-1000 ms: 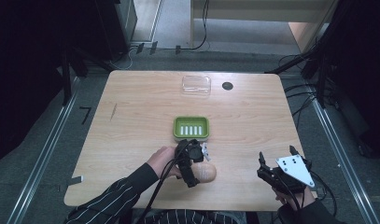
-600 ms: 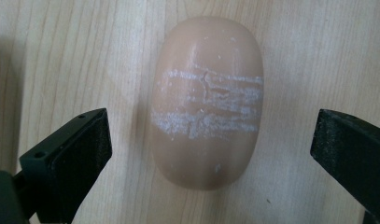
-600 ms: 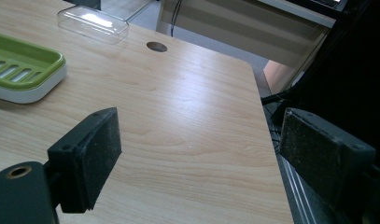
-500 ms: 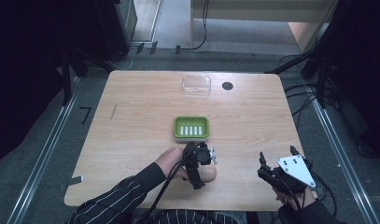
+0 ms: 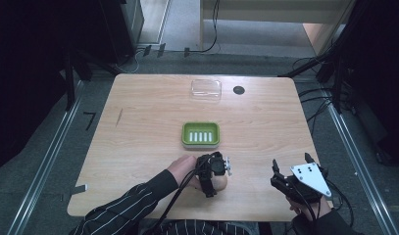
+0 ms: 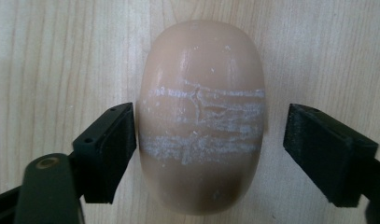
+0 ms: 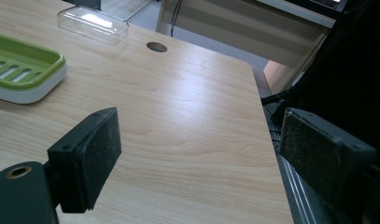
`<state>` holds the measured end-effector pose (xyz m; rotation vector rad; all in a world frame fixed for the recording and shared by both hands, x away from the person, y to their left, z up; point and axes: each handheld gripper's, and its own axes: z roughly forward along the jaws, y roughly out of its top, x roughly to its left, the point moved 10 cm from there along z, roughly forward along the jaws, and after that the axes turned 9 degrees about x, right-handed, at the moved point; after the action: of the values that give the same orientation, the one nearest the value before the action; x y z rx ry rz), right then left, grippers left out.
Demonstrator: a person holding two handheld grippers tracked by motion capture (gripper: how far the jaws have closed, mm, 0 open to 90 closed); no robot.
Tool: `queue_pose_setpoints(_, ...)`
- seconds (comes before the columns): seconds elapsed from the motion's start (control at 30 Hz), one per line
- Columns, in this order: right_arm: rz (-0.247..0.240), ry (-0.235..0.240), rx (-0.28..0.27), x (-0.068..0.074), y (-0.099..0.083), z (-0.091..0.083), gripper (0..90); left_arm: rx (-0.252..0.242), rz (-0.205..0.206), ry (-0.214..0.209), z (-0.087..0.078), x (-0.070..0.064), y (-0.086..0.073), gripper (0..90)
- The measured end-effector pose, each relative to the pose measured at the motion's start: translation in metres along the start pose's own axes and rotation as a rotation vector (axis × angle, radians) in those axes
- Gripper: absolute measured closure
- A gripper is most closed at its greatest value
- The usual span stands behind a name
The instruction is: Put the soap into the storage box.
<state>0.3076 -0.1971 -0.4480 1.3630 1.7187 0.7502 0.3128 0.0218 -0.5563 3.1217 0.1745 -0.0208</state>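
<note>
the left tool (image 5: 217, 182) has shifted rightward along the desk's (image 5: 138, 147) near edge, now straddling the beige soap bar (image 6: 201, 121).

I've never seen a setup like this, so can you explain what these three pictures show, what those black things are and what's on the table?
A person sits at a light wooden table holding a hand-held gripper in each hand. One picture looks down from above; the other two come from cameras riding on each gripper, looking along its black fingers.

The left gripper is open, its fingers on either side of a beige oval bar of soap with white scuff marks lying on the wood. One finger is at or very near the soap; the other stands apart.

The right gripper is open and holds nothing.

Farther back sit a green slotted soap dish and a clear plastic lid.
</note>
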Motion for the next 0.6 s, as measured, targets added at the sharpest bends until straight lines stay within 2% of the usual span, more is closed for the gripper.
queue_pose_setpoints(0.13, 0.005, 0.001, -0.003, -0.0003, 0.0002, -0.0002, 13.6, 0.012, -0.001, 0.017, 0.0038, 0.0024, -0.0012, 28.0)
queue_pose_setpoints(0.33, 0.004, 0.002, -0.003, -0.0001, 0.0002, -0.0002, 13.5, 0.004, 0.001, 0.029, 0.0032, 0.0027, -0.0006, 32.5)
queue_pose_setpoints(0.6, 0.002, 0.000, -0.003, 0.0000, 0.0002, -0.0002, 13.6, -0.002, 0.011, 0.039, 0.0028, 0.0022, -0.0005, 33.4)
